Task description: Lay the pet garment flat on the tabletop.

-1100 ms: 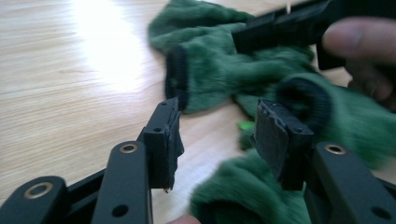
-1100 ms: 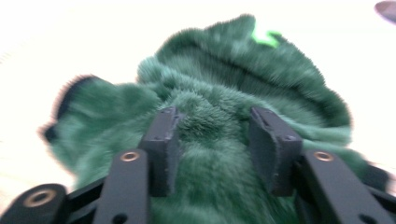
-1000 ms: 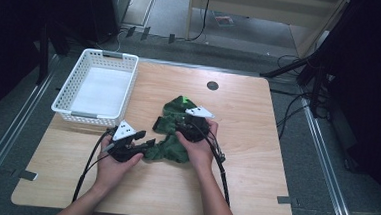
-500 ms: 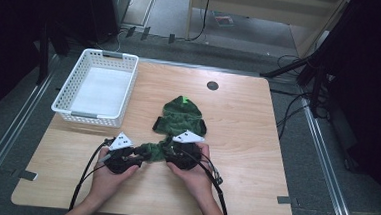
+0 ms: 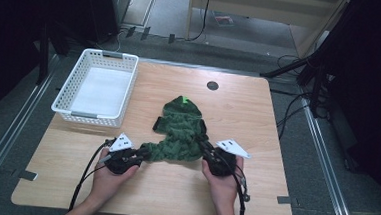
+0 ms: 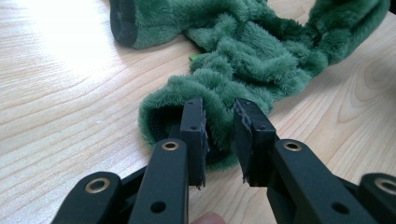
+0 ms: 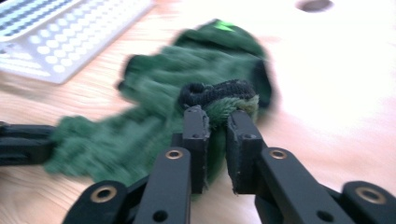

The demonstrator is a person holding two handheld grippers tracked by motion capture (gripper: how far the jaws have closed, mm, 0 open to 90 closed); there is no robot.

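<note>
While both tools grip it, the green fleece garment (image 5: 179, 132) lies at mid-counter (image 5: 277, 123), hood end away from the person. Left tool (image 6: 219, 140): clamped on a black-lined cuff. Right tool (image 7: 217, 140): clamped on the other black-edged cuff. Step, judged: spreading the garment flat; next move calls for drawing the cuffs apart evenly. White basket (image 5: 97, 87): empty, at the far left corner, well apart. Nothing obstructs the spread.
</note>
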